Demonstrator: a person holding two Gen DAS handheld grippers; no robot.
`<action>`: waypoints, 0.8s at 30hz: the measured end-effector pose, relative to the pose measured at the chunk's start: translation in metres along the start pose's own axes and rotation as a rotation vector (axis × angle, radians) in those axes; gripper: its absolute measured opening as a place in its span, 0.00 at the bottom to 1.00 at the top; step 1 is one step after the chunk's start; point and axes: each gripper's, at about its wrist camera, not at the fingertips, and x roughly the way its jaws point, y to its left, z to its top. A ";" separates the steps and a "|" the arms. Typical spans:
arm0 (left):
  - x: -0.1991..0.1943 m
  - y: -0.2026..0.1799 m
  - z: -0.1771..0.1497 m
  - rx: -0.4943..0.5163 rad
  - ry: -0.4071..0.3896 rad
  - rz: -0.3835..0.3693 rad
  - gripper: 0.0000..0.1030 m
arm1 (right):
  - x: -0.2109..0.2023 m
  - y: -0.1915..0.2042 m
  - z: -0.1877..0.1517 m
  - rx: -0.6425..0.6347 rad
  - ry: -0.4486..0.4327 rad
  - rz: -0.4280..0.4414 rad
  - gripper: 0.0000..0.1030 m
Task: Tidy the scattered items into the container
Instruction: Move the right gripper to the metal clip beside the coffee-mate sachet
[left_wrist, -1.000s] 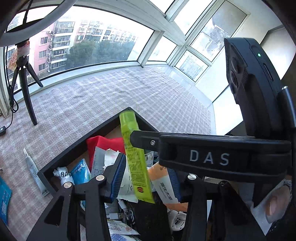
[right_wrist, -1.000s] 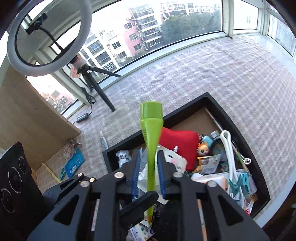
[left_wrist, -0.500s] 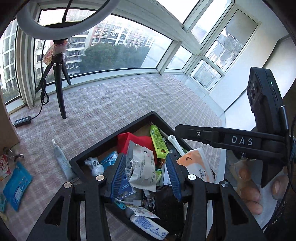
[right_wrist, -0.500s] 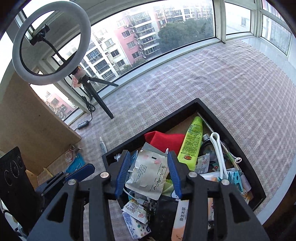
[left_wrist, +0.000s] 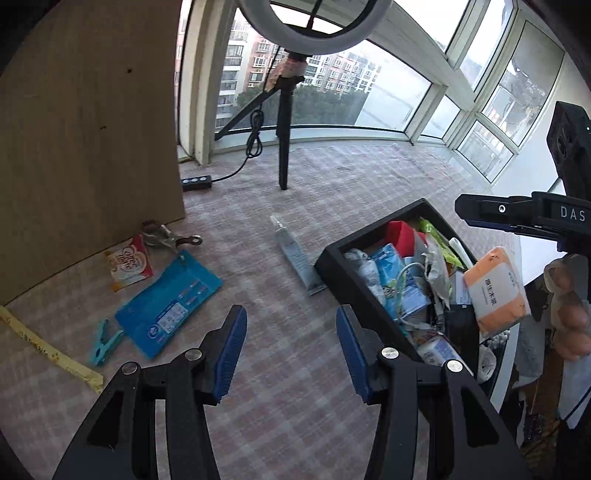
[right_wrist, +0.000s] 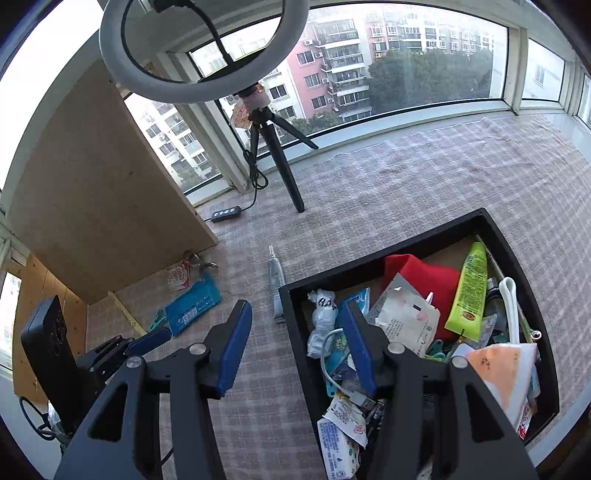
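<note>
A black box (right_wrist: 291, 306) (left_wrist: 360, 291) holds several items, among them a green tube (right_wrist: 467, 288), a red cloth (right_wrist: 424, 273) and an orange tissue pack (left_wrist: 495, 288). On the checked cloth outside lie a grey tube (left_wrist: 295, 254) (right_wrist: 275, 284), a blue packet (left_wrist: 170, 302) (right_wrist: 194, 306), a red-white sachet (left_wrist: 129, 262), a teal clip (left_wrist: 105, 341), metal pliers (left_wrist: 166, 236) and a yellow strip (left_wrist: 48, 347). My left gripper (left_wrist: 291, 343) is open and empty over the cloth. My right gripper (right_wrist: 297, 339) is open and empty over the box's left wall.
A ring light on a black tripod (right_wrist: 280, 162) stands at the back with its cable and switch (left_wrist: 195, 182). A wooden panel (left_wrist: 81, 129) rises at the left. The table edge runs along the right of the box.
The right gripper let go of the green tube, which now lies in the box, and opened wide. Both grippers swung left, away from the box, toward the scattered items.
</note>
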 end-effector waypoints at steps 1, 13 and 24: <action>-0.002 0.014 -0.005 -0.009 0.004 0.028 0.47 | 0.006 0.008 -0.002 -0.022 0.009 0.001 0.49; -0.008 0.129 -0.034 -0.142 0.048 0.183 0.47 | 0.085 0.099 0.000 -0.290 0.047 0.014 0.49; 0.026 0.141 -0.028 -0.089 0.164 0.256 0.47 | 0.160 0.136 0.016 -0.402 0.108 -0.028 0.49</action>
